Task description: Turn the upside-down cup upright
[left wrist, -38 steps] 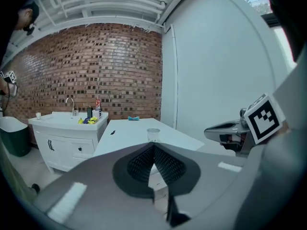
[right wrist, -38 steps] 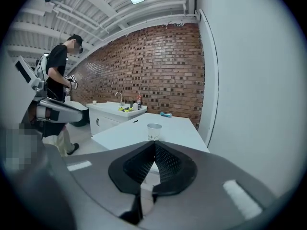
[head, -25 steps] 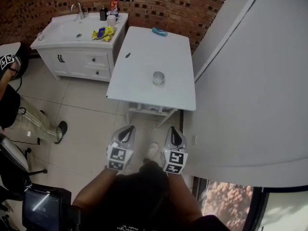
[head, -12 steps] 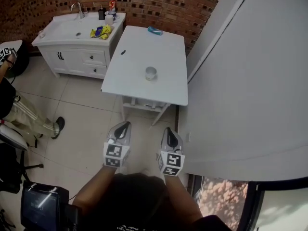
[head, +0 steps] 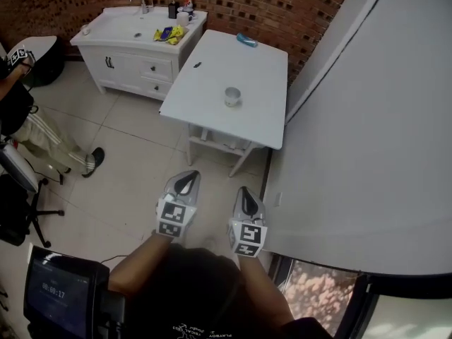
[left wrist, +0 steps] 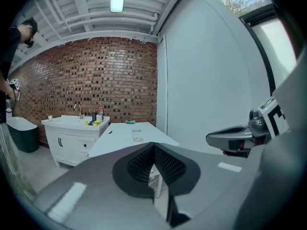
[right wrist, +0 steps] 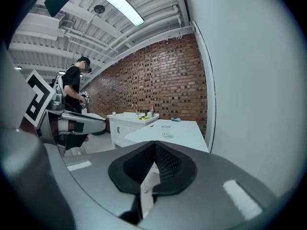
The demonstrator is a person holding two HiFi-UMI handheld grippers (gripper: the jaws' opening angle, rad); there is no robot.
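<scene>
Presumably light, rigid and slippery, the cup (head: 232,96) at mid-tabletop (head: 212,62) warranted a side-wall grasp; left gripper (head: 186,179) and right gripper (head: 244,195) were clenched empty.

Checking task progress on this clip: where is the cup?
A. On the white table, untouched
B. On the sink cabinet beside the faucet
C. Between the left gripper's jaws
A: the cup stands alone on the white table, with nothing touching it.

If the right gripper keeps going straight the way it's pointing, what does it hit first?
The right gripper would probably meet the near end of the white table, at its edge or legs; depth is unclear. The cup stands farther along the top.
</scene>
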